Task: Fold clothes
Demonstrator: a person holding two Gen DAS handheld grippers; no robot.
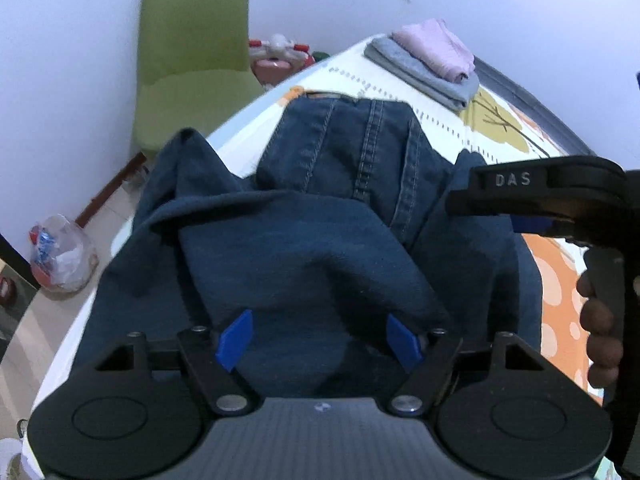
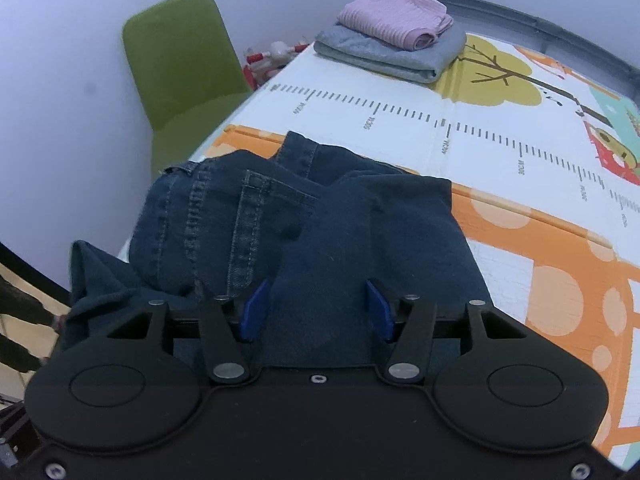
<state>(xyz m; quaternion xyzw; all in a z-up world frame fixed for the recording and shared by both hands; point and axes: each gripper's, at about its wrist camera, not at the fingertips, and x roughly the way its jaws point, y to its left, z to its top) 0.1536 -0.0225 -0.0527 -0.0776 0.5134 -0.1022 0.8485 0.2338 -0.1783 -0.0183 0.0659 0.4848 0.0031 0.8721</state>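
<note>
We have the dark blue jeans bunched on the near end of the surface, its printed play mat showing bare beyond them. Both tools hang steeply over the denim, side by side.

The left tool stands with its blue pads well apart; cloth lies below and between them, but neither pad presses on it, so we hold nothing there. The right tool is parted less widely, and again the denim runs under the gap without being pinched. From the left wrist view, the right tool shows at the right edge, with the person's hand on its handle.

What matters for our next move is how the jeans lie from the tools. The waistband and back pocket seams sit on the far side of the heap, towards the green chair, while a folded layer of leg cloth lies nearest, directly under both tools. The long axis seems to run away from us, so each tool is about equally close to its own side of the near edge.

A folded grey garment with a pink one on top sits at the far end, well apart.
</note>
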